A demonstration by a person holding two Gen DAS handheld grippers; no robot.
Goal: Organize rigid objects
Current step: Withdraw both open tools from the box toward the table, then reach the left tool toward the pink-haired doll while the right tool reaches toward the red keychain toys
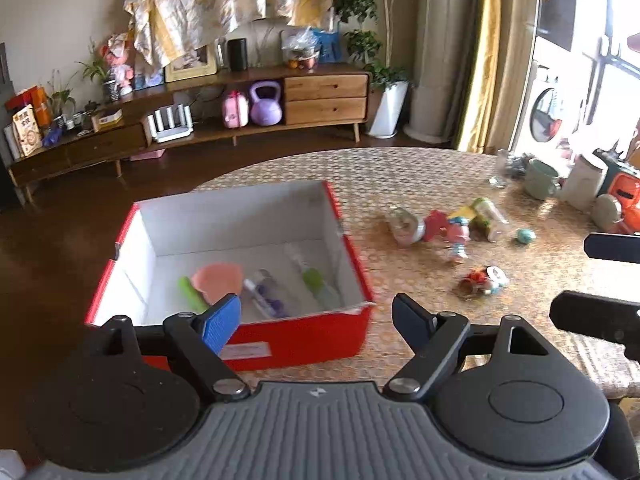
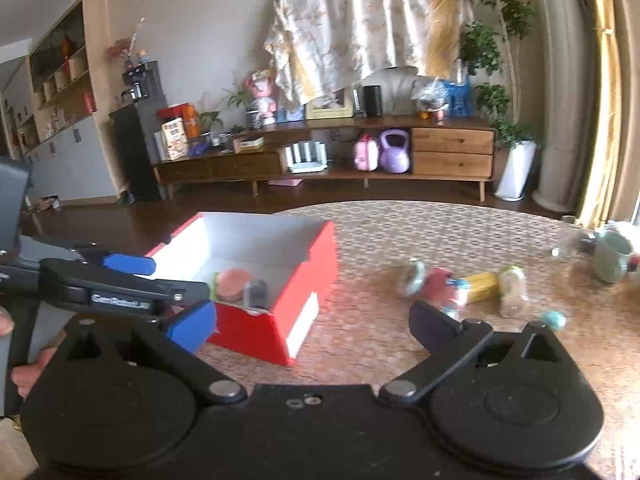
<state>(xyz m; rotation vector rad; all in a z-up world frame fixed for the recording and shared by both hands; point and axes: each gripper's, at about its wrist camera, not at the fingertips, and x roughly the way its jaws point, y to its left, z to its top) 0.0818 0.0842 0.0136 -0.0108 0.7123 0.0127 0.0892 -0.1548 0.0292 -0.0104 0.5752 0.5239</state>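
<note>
Both grippers, left (image 1: pixel 316 316) and right (image 2: pixel 312 320), gape empty; red box (image 1: pixel 304 336) lower left, toys (image 1: pixel 448 232) mid-right.

Box (image 1: pixel 256 264) on table (image 1: pixel 420 184); toys (image 1: pixel 444 228) right of box; mug (image 1: pixel 540 178) behind.
</note>
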